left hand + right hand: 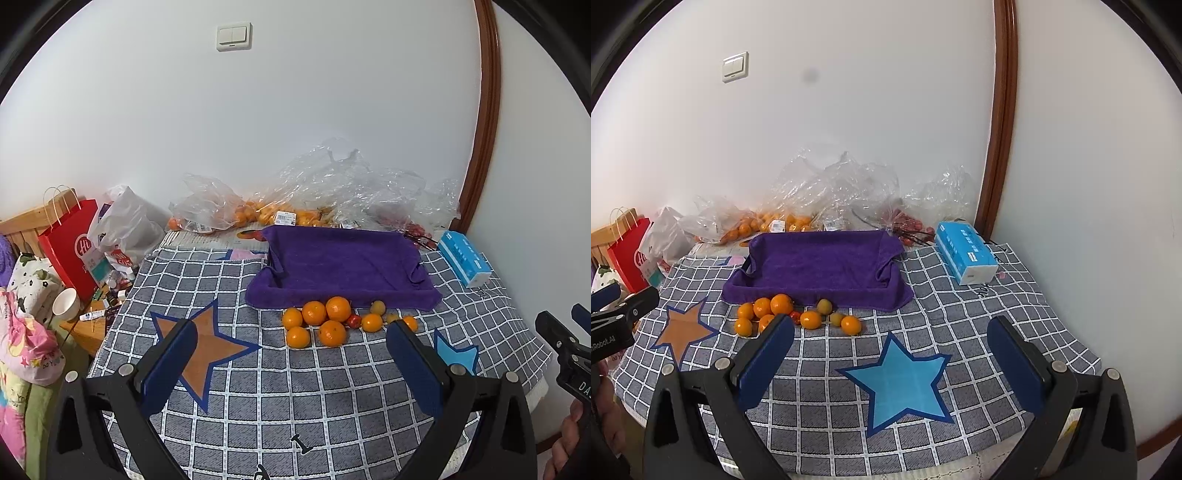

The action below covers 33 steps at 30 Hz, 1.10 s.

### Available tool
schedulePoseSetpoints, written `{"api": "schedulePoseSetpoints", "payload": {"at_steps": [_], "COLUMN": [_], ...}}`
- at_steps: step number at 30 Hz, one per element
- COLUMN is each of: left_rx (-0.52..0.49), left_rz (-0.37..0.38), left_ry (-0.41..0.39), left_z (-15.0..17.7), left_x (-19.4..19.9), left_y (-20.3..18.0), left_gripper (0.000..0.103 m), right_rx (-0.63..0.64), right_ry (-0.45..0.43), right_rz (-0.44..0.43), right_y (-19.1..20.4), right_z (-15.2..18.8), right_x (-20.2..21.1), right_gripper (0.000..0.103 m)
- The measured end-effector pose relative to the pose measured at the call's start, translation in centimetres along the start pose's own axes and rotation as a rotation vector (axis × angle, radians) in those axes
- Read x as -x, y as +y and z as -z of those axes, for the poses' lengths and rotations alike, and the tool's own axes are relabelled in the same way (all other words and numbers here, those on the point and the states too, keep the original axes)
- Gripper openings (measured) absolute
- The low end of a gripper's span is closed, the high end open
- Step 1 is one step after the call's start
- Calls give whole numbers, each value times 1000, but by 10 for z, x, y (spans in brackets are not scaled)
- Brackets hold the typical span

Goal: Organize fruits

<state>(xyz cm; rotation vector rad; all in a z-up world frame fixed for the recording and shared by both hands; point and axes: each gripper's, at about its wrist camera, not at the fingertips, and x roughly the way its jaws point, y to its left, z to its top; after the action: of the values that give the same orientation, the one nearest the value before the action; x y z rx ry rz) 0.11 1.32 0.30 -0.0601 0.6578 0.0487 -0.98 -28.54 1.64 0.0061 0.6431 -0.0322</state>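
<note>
Both tongs hang apart and empty over the near edge of the table (960, 295): left tongs (291, 354) above the orange star (201, 343), right tongs (890, 354) above the blue star (905, 387). Past them, at 12 o'clock from the left tongs and 11 o'clock from the right, the loose fruit cluster (332, 321) sits on the checked cloth, touching or just beside the front lip of the purple towel-lined tray (343, 266). Mix of oranges, two small yellow-green fruits and one small red one wedged in the middle. Tray looks empty, so my read is nothing's sorted yet. Suggest starting with an outer orange (297, 336) at the near edge: free on the near side, no neighbours to knock. Straddle it at its widest, squeeze gently, lift clear before crossing the lip. Round fruit will roll if nudged. Far back against the wall: plastic bags of more fruit (266, 212), blue tissue box (463, 258) at 2 o'clock.
</note>
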Motion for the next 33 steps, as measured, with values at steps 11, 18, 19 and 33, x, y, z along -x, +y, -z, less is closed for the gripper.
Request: {"api": "schedulePoseSetpoints", "payload": {"at_steps": [11,18,19,33], "left_rx": [-5,-15,-15,-20], "left_rz": [1,-1,-2,-8], "left_ry": [9,5,5,5], "left_z": [-3,-2,-2,-6], "left_x": [-2,-2,-2,5], "left_y": [0,-3,-3,-7], "left_gripper": [103,103,103,103], "right_rx": [-20,-22,-27,-35], "right_ry": [4,2,2,-7], "right_rz": [-11,-13,-12,-23], "right_y": [-2,-2,-3,-7], "right_z": [1,0,0,2], "right_x": [-2,-2,-3,2], "right_gripper": [102,102,102,102]}}
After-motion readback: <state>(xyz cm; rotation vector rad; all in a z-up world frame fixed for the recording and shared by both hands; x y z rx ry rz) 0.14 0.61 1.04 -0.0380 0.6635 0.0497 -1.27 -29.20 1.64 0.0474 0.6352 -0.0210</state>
